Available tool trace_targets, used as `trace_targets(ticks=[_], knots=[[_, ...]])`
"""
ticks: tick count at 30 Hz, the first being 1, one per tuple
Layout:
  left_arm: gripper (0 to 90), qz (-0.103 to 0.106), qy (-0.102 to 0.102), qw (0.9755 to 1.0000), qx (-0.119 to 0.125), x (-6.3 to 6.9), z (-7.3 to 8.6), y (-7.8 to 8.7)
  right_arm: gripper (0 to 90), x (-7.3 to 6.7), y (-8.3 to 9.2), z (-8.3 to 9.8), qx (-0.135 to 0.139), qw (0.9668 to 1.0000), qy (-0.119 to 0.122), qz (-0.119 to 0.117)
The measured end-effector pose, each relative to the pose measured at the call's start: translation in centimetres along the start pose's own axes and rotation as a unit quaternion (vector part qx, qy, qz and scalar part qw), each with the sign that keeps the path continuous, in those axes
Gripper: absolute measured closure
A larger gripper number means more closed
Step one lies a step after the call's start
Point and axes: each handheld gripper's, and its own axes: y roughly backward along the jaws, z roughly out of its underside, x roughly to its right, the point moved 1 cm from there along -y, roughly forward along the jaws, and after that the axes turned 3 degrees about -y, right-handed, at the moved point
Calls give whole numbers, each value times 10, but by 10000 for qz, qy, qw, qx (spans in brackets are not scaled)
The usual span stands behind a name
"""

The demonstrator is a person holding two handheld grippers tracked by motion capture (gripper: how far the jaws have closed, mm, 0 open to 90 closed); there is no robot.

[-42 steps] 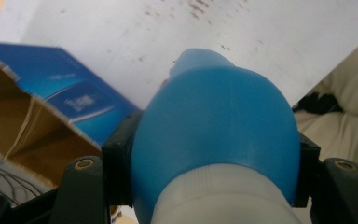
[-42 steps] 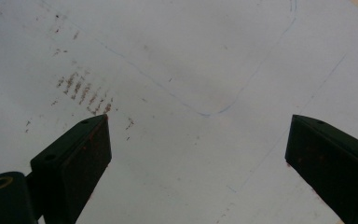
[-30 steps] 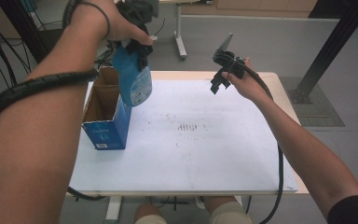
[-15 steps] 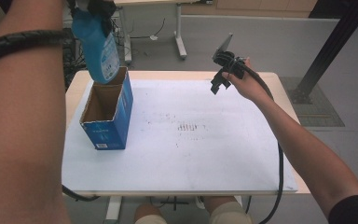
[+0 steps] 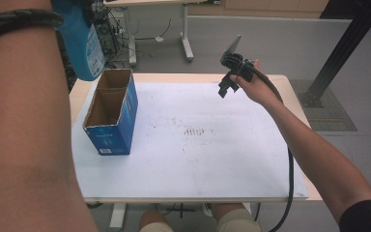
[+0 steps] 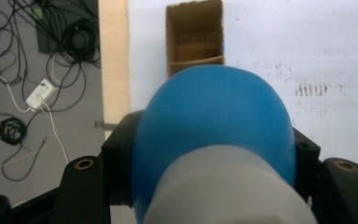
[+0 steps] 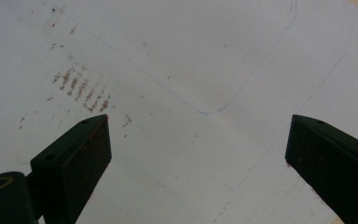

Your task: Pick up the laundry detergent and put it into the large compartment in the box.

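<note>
now i've got the left gripper [image 6: 205, 186] clamped on the blue bottle [image 5: 83, 43], above the cardboard box [image 5: 110, 113]; right gripper [image 7: 198, 154] gapes empty. next: set bottle down clear.

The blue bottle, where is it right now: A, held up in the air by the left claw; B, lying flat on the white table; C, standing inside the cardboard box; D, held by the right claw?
A: the left claw is clamped on the blue bottle, which hangs in the air above the open cardboard box, while the right claw stands open over the table.
</note>
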Motion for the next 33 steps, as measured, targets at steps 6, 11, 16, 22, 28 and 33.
trace_targets(ticks=[6, 11, 16, 22, 28, 33], knots=[[376, -13, 167, 9998, -62, -4, -4, -3, 69, 0, 0, -1, -7, 10000, 24, -7], [376, 3, 247, 9997, -32, -8, -3, -5, 69, 1, 0, 0, -23, 10000, 66, 7], [376, -24, 266, 9996, -80, -7, -4, -10, 69, 2, 0, 0, -6, 10000, 45, -3], [376, 35, 266, 9996, -60, -7, -4, -15, 70, 1, 0, 0, -4, 10000, 60, -10], [376, 103, 271, 9996, -32, -9, -4, -22, 70, 1, 1, 0, -6, 10000, 54, -3], [376, 152, 253, 9995, -70, -11, -5, -29, 69, 1, 2, 2, -2, 10000, 34, 10]])
